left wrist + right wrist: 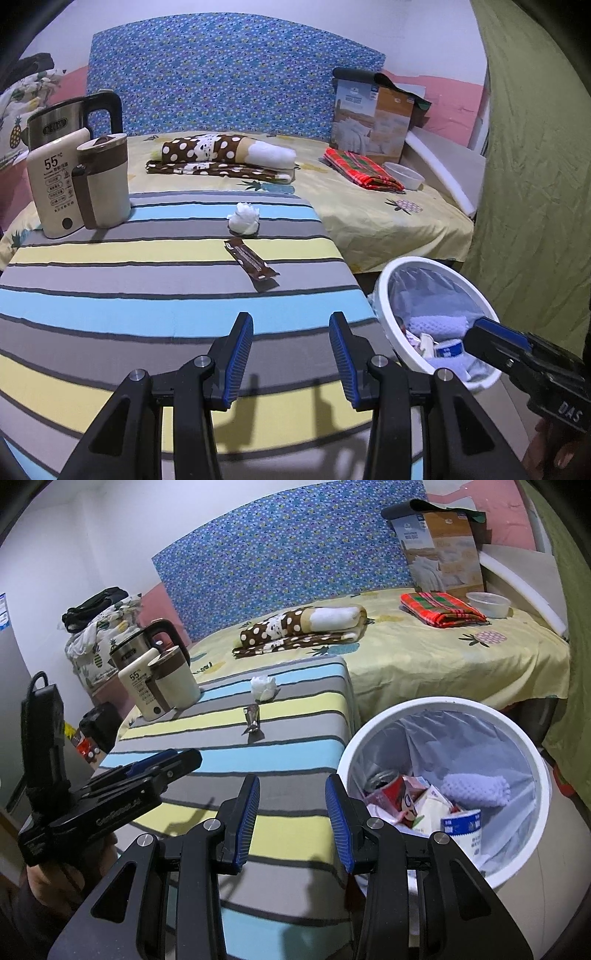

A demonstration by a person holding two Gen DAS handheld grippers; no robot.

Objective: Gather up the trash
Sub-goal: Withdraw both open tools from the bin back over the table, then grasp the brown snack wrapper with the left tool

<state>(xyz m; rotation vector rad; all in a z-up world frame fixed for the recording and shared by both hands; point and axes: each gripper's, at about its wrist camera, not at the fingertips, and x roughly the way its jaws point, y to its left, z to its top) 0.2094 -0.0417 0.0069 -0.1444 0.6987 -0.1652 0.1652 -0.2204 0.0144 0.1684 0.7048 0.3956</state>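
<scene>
A crumpled white tissue (243, 218) (263, 687) and a brown snack wrapper (252, 260) (253, 718) lie on the striped table cover (110, 295) (207, 738). To the right of the table stands a white lined bin (388, 306) (532, 760) that holds cartons, a can and a paper roll. My left gripper (291, 325) (173, 760) is open and empty, over the near part of the table, short of the wrapper. My right gripper (293, 788) (476, 330) is open and empty too, between the table's edge and the bin's rim.
A steel kettle (70, 118), a cream thermos (55, 184) and a brown-banded mug (105, 181) stand at the table's far left. Behind is a bed (388, 218) with folded cloths, a boxed duvet (369, 118) and a plastic bowl (404, 175). A green curtain (535, 184) hangs at right.
</scene>
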